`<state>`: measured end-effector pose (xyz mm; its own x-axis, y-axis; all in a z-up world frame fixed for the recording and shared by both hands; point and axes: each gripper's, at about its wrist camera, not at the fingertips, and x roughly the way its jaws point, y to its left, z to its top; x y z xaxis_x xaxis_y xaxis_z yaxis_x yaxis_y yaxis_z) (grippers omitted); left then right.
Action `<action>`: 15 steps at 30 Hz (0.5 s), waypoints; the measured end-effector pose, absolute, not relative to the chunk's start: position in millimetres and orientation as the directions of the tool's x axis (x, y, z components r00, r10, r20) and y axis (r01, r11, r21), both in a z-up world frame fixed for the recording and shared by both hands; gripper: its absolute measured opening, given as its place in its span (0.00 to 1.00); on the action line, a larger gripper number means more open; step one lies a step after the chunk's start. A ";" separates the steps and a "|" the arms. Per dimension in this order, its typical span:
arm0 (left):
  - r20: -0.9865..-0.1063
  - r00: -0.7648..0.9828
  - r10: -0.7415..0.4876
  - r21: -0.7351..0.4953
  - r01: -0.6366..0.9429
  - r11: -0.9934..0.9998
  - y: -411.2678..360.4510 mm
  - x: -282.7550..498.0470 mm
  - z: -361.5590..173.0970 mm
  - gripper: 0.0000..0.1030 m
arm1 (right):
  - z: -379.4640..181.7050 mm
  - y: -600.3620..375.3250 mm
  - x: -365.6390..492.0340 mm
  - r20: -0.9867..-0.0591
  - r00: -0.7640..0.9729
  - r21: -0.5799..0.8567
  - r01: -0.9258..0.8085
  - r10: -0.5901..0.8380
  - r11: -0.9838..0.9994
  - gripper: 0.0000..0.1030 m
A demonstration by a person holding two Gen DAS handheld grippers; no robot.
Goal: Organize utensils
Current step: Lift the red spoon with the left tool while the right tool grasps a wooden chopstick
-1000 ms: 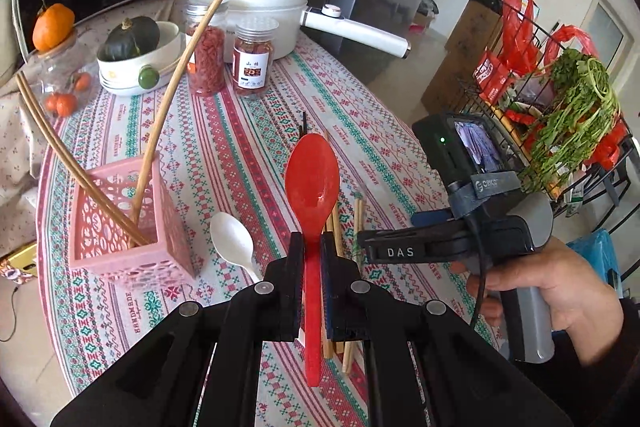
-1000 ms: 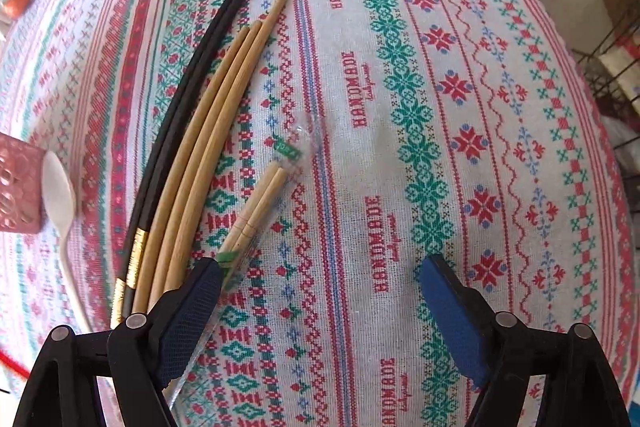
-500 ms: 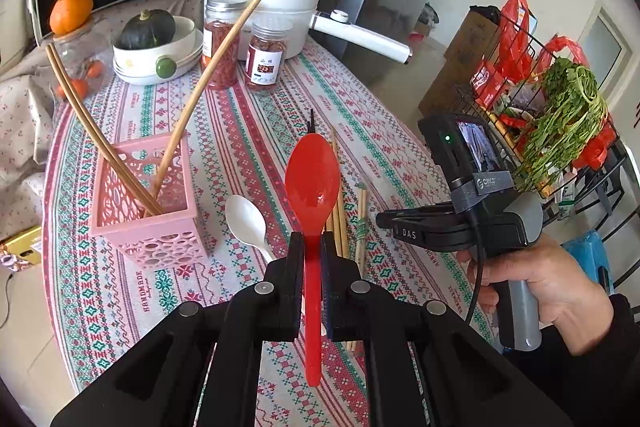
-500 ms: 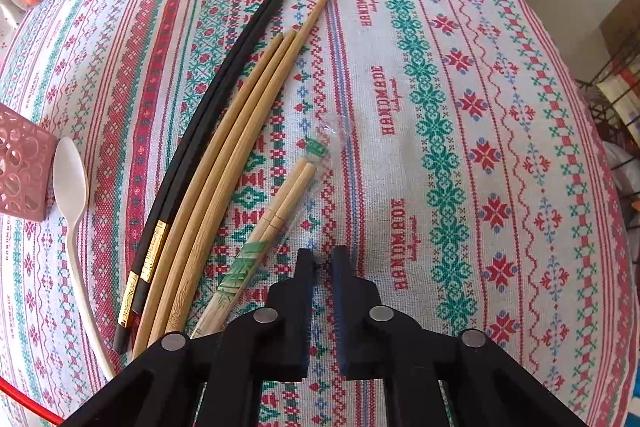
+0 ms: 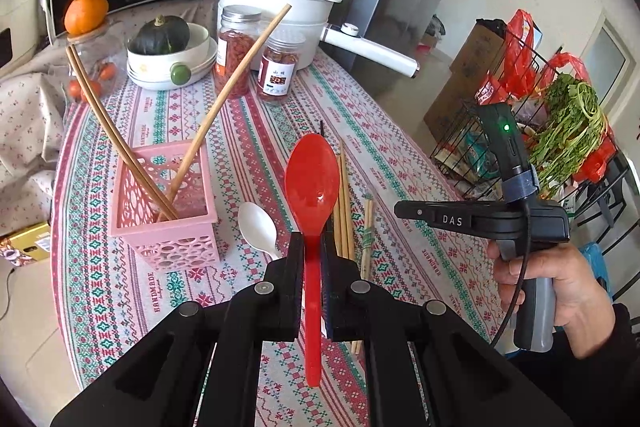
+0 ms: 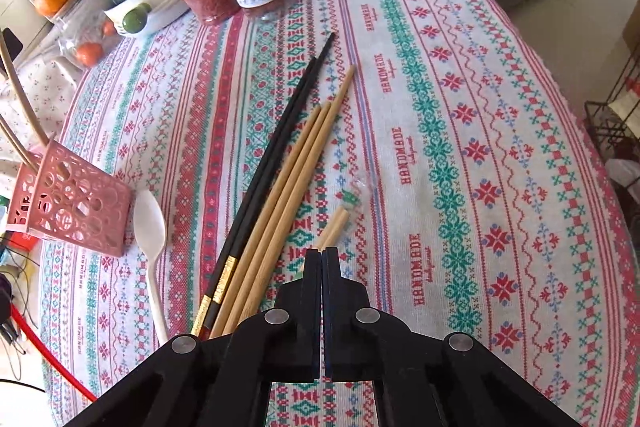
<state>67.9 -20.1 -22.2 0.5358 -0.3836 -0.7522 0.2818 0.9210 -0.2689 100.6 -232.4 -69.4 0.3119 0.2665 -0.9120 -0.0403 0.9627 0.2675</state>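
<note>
**Left hand-held gripper.** The left hand-held gripper (image 5: 312, 245) pinches the red spoon (image 5: 312, 179) at the neck, just below the bowl. The bowl points away at 12 o'clock and the handle trails back between the arms toward 6 o'clock. Gripping close to the bowl puts the heavy end near the pads, so the spoon is unlikely to swing. The spoon is clear of the bench (image 6: 460, 107).

**Destination.** The pink basket (image 5: 176, 247) stands upright at 10 o'clock from the spoon. It already holds long chopsticks (image 5: 120, 143), which lean on its rim because they are taller than its walls. The spoon probably goes there too. Handle-down entry would call for tilting the wrist.

**Right hand-held gripper.** The jaws of the right hand-held gripper (image 6: 322, 255) are pressed together, with nothing visible between them. A hand (image 5: 560, 291) holds it above the cloth, at 3 o'clock from the spoon, which keeps it out of the left side's path to the basket.

**Items not yet sorted** (right wrist view):
- The black chopsticks (image 6: 280, 135) and bamboo chopsticks (image 6: 296, 167) lie side by side, running toward 1 o'clock.
- The wrapped chopsticks (image 6: 338, 223) lie just ahead of the jaw tips. Their near end is hidden behind the jaws.
- The white spoon (image 6: 150, 223) lies bowl-up at 9 o'clock, just beside the basket.

**Caution.** The leaning chopsticks narrow the basket opening.
</note>
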 end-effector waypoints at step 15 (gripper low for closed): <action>-0.767 0.523 -0.372 -0.268 0.266 0.926 -10.0 69.5 -29.5 0.08 | -110.6 -187.5 124.0 -0.975 0.214 0.035 -0.075 0.050 0.997 0.41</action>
